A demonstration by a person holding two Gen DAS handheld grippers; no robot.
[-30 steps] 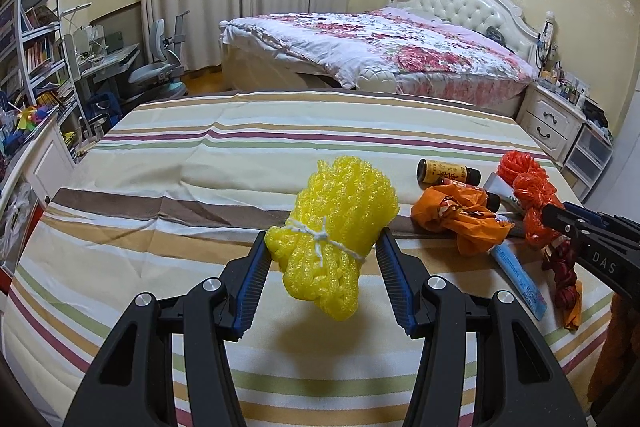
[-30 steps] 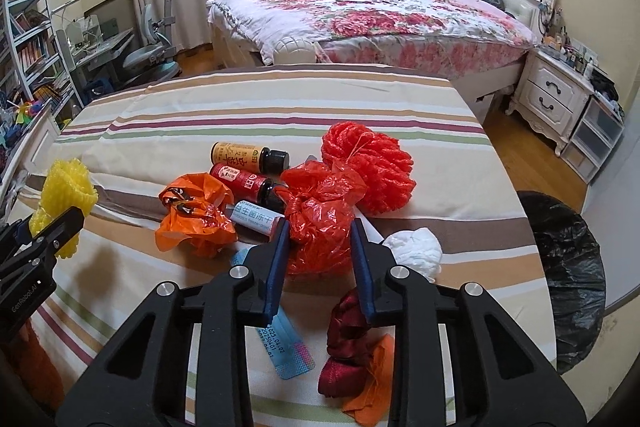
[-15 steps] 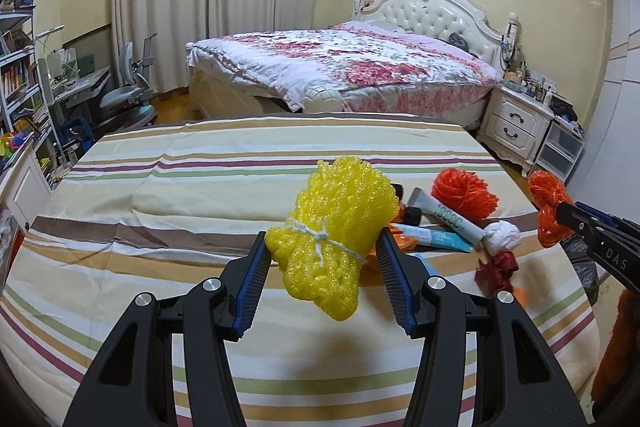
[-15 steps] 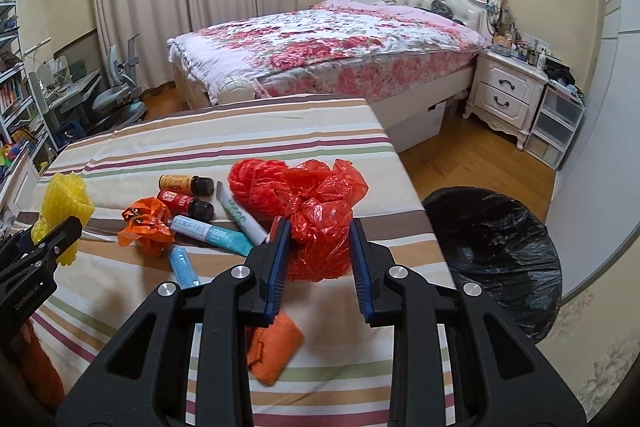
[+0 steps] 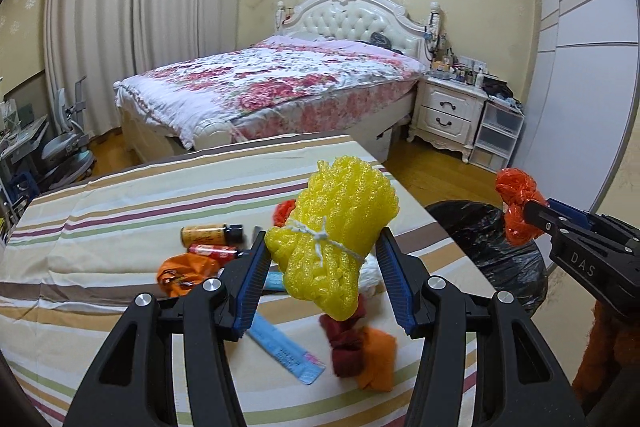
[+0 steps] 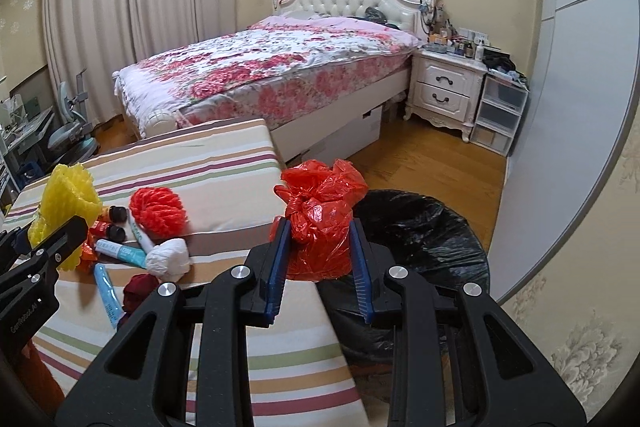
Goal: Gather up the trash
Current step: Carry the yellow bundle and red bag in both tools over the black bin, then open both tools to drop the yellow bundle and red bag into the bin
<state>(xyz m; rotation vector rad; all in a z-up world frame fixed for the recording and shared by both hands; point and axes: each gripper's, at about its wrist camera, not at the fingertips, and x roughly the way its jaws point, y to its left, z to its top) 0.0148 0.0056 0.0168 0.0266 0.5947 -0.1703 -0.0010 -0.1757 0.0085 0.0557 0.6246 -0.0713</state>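
Observation:
My left gripper (image 5: 322,245) is shut on a yellow foam net bundle (image 5: 334,227) tied with white string, held above the striped table (image 5: 120,195). My right gripper (image 6: 318,227) is shut on a knotted red plastic bag (image 6: 320,215), held just past the table's right edge, over the near rim of a black-lined trash bin (image 6: 424,227). That bin (image 5: 492,247) shows at the right in the left wrist view, with the red bag (image 5: 518,207) above it. More trash lies on the table: a red net ball (image 6: 158,213), a white wad (image 6: 168,257), small bottles (image 5: 210,235), an orange bag (image 5: 184,273), tubes (image 6: 120,251).
A bed with a floral cover (image 6: 272,75) stands beyond the table, with a white nightstand (image 6: 444,91) and plastic drawers (image 6: 500,115) to its right. A wardrobe panel (image 6: 560,107) bounds the right side. A chair (image 5: 68,147) and desk sit at the far left. Wooden floor lies around the bin.
Both grippers have swung to the right with their loads still held. The trash bin has come into view, and the red bag now hangs over its near rim instead of over the table.

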